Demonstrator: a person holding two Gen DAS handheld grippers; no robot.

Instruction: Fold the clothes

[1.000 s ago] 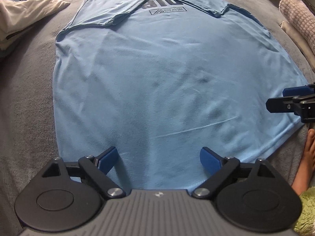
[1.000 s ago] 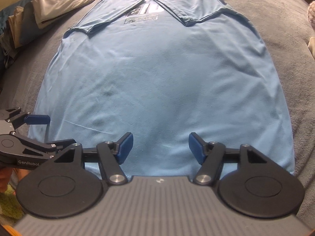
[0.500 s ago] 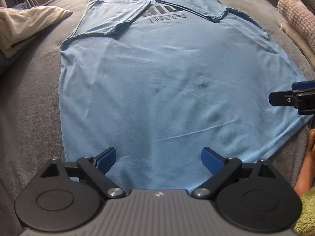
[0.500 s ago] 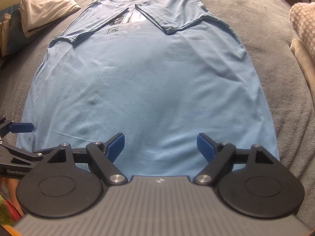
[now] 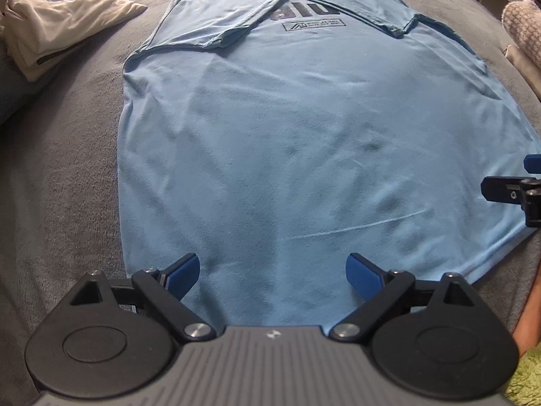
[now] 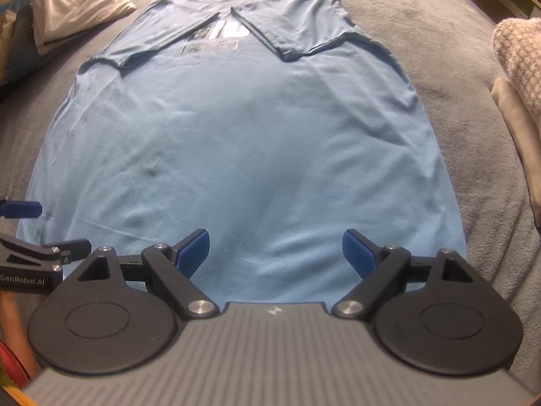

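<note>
A light blue T-shirt (image 5: 304, 142) (image 6: 243, 155) lies flat on a grey blanket, both sleeves folded in over its dark chest print. My left gripper (image 5: 272, 272) hovers open over the left part of the bottom hem, nothing between its blue pads. My right gripper (image 6: 275, 253) hangs over the right part of the hem; its jaws are opening, with only flat cloth below them. Each gripper's fingers show at the edge of the other's view: the right fingers (image 5: 507, 191), the left fingers (image 6: 23, 209).
The grey blanket (image 5: 61, 182) surrounds the shirt. A cream folded garment (image 5: 57, 30) (image 6: 77, 6) lies at the far left. A knitted beige item (image 6: 517, 57) and a tan cloth sit at the right. A person's foot (image 5: 531, 311) shows by the near right edge.
The right gripper's jaws have spread wider. Both views have shifted a little, so the shirt's collar end sits lower in the frames.
</note>
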